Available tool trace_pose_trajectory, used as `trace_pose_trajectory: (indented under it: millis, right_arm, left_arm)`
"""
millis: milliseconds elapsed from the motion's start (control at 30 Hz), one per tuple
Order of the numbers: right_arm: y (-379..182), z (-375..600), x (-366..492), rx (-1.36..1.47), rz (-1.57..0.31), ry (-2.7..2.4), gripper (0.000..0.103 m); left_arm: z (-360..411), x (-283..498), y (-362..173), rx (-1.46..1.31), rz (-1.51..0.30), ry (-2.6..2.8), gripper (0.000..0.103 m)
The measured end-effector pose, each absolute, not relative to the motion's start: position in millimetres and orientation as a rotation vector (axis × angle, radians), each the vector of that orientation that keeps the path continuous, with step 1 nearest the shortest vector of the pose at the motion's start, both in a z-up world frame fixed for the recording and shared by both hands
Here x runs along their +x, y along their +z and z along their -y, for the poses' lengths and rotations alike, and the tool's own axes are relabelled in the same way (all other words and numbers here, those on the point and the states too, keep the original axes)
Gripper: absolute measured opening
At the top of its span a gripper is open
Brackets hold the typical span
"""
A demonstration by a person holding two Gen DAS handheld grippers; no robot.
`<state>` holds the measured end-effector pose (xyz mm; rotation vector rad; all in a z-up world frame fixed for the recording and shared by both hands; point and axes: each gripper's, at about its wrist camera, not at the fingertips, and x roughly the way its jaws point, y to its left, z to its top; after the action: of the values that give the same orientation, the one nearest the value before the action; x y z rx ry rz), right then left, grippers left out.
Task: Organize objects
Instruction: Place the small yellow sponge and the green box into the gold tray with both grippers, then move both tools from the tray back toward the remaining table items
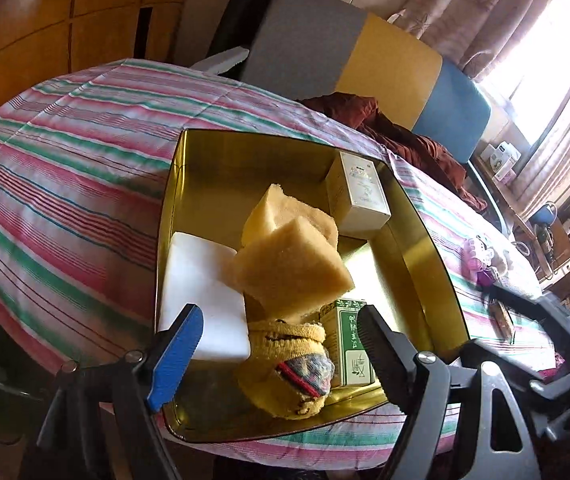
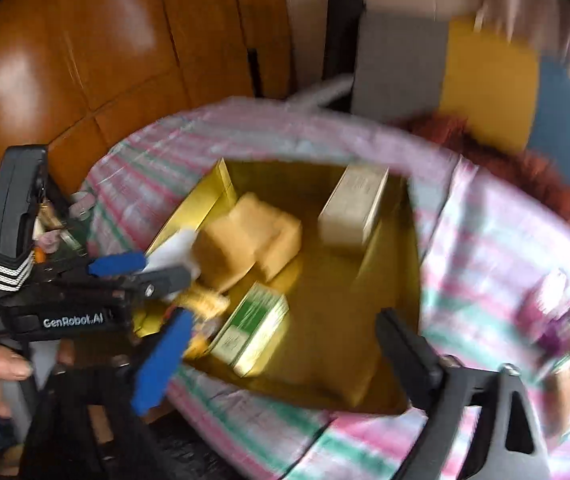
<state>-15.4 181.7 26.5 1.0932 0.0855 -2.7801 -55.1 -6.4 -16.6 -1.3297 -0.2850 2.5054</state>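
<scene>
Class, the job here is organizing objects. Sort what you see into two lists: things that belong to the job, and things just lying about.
Belongs to the job:
gold tin
yellow sponges
white foam block
green box
cream box
rolled yellow sock
left tongs, open
right tongs, open

Just lying about:
striped cloth
rust-red fabric
curtains

One gold tin point(image 1: 425, 240) holding: two sponges point(image 1: 291, 268), two boxes point(image 1: 359, 190) (one green), one white block point(image 1: 201, 296), one sock point(image 1: 285, 368).

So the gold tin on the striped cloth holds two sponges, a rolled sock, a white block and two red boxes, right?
Not quite. The left wrist view shows the boxes in the gold tin aren't red: one green box, one white box. The rest is right.
</scene>
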Motion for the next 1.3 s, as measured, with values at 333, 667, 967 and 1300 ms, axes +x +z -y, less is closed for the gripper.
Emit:
trace_pose_trajectory:
  millis: [333,667,967,1300]
  right_arm:
    - [10.9,-190.4,-6.8,1.111,-0.084,-2.876,0.103]
    - [8.6,-209.2,1.7,1.120,0.033,-2.859,0.103]
    - [4.1,-238.0,2.0,1.161,0.066,-2.923,0.103]
    - [14.3,-333.8,6.9,1.258,0.190,-3.121,0.103]
  left_arm:
    - [-3.2,-39.0,10.0,-1.191,0.131,2.692,0.079]
    - [-29.1,-25.9,17.4,-1.143,-0.019,2.703,0.069]
    - [-60.7,-15.4,27.5,-1.076,-0.142,2.653,0.069]
    - [-94.7,-9.3,29.9,-1.052,-0.212,2.552,0.069]
